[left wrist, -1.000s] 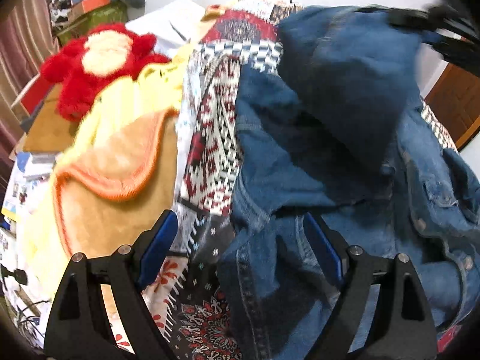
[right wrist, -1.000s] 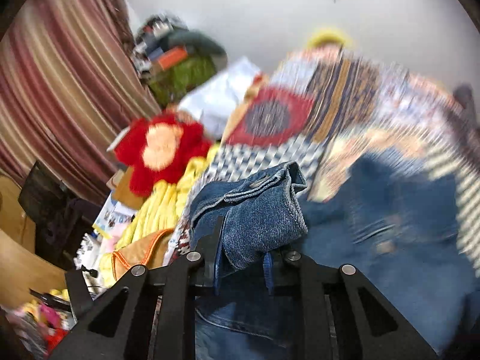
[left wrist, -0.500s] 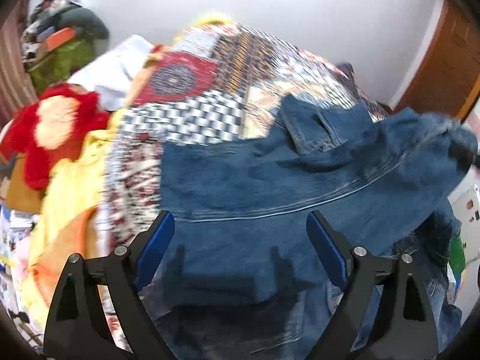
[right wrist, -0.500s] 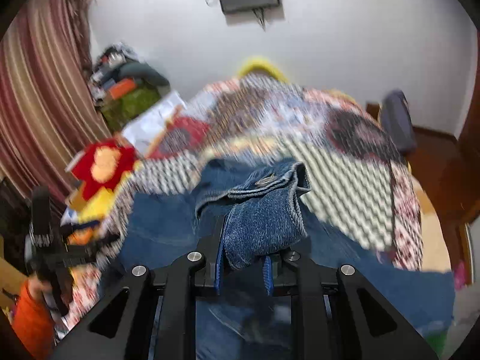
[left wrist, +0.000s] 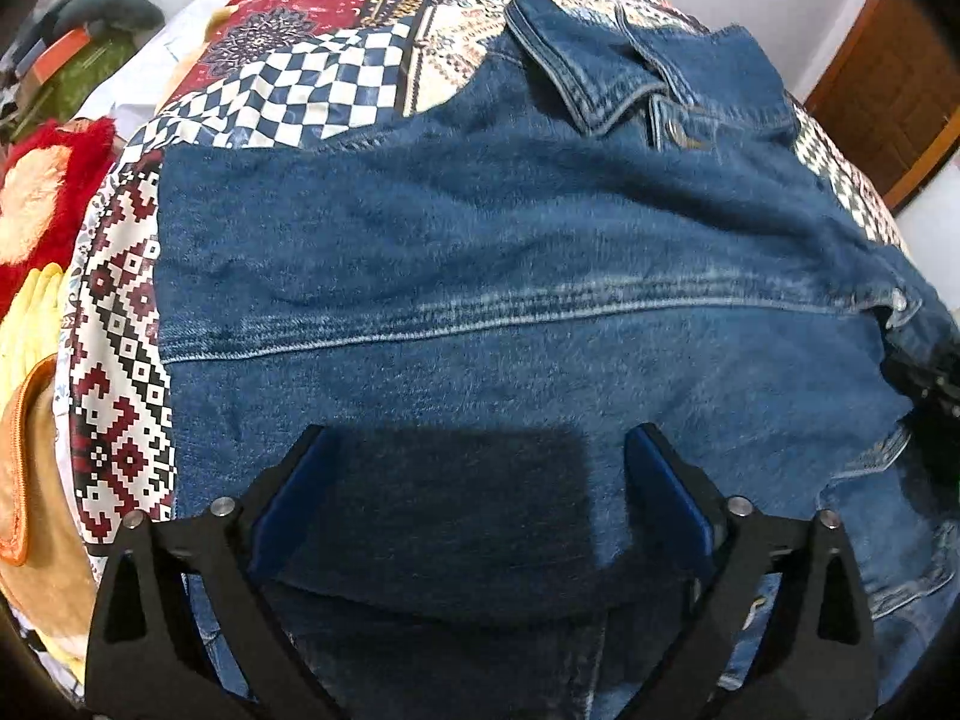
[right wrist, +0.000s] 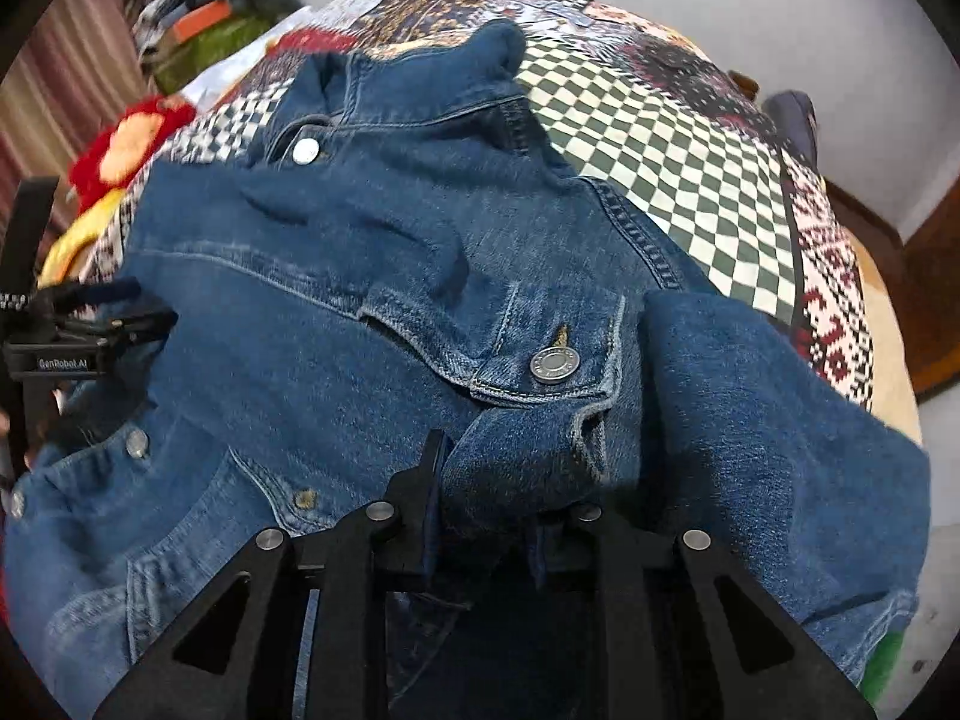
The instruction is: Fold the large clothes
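So this is a bedroom with white walls, and the work surface is a bed covered in a busy patchwork bedspread [left wrist: 336,84], checkered squares, red geometric blocks, that sort of thing. A brown wooden door [left wrist: 888,96] sits off at the right of the left wrist view.

The denim jacket [left wrist: 480,252] is spread across the bedspread, taking up most of both views. From the left wrist camera you see a broad plain panel with a faded seam running across it, and the collar [left wrist: 576,72] at the far end.

The left gripper [left wrist: 474,480] is hovering right over the near part of that panel with its jaws opening, already spread wide. The blue pads stand on either side of a flat stretch of denim but aren't pressing on it, and the gripper's shadow falls on the cloth between them.

The right gripper [right wrist: 486,480] is pinched tight on a bunched fold of the jacket, just below a pocket flap with a metal button [right wrist: 555,365]. The left one shows up at the left edge of that view too.

Containers: none I can make out. Beside the bed there's a red plush toy [left wrist: 42,204], a yellow fuzzy blanket [left wrist: 30,312], and a pile of clutter [right wrist: 204,18] against the wall
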Demonstrator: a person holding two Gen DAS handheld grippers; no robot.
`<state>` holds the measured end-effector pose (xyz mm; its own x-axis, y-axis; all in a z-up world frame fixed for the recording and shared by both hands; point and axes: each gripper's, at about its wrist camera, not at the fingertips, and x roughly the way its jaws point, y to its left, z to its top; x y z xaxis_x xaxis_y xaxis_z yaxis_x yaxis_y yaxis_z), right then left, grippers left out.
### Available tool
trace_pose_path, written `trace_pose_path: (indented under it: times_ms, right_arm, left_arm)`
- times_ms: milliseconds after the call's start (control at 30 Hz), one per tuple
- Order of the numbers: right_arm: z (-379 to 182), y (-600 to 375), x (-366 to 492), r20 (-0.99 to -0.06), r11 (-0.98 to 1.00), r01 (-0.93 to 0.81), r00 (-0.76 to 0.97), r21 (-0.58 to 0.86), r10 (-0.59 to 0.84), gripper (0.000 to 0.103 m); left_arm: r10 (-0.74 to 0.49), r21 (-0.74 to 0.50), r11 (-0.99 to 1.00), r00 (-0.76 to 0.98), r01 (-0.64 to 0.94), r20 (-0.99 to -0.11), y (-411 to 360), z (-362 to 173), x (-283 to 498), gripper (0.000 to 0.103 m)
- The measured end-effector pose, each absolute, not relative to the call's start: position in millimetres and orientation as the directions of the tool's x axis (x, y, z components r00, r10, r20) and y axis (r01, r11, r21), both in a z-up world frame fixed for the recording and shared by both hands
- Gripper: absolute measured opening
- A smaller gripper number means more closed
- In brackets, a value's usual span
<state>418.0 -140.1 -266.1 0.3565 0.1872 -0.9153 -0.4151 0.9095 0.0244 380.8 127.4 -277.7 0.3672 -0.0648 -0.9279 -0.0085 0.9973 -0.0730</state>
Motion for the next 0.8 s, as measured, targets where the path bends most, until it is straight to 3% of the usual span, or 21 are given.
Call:
trace_pose_path:
  times_ms: [167, 233, 300, 633, 800]
  right_arm:
    - [-266, -145, 423, -0.93, 0.9, -0.434, 0.315, 0.039, 0.191, 0.023]
    - [-264, -147, 422, -0.932, 0.906, -0.423, 0.334, -0.012, 0.143, 0.045]
    - [-259, -152, 416, -0.919, 0.902, -0.417, 0.39, -0.113, 0.065, 0.053]
    - [-199, -198, 397, -0.89, 0.944, -0.328, 0.422, 0.028, 0.173, 0.055]
    - [-166, -232, 390, -0.854, 0.97, -0.241, 0.495, 0.045, 0.162, 0.056]
  left_arm:
    - [-0.001, 0.005, 1.0, 0.394, 0.014, -0.919, 116, -285, 381, 0.103]
    - [0.009, 0.014, 1.0, 0.396, 0.009, -0.918, 113, -284, 379, 0.103]
    - [0.01, 0.013, 1.0, 0.401, 0.005, -0.916, 115, -284, 379, 0.103]
    - [-0.003, -0.005, 1.0, 0.389, -0.005, -0.921, 121, -279, 372, 0.103]
    - [0.043, 0.063, 0.997, 0.422, 0.033, -0.906, 112, -252, 374, 0.103]
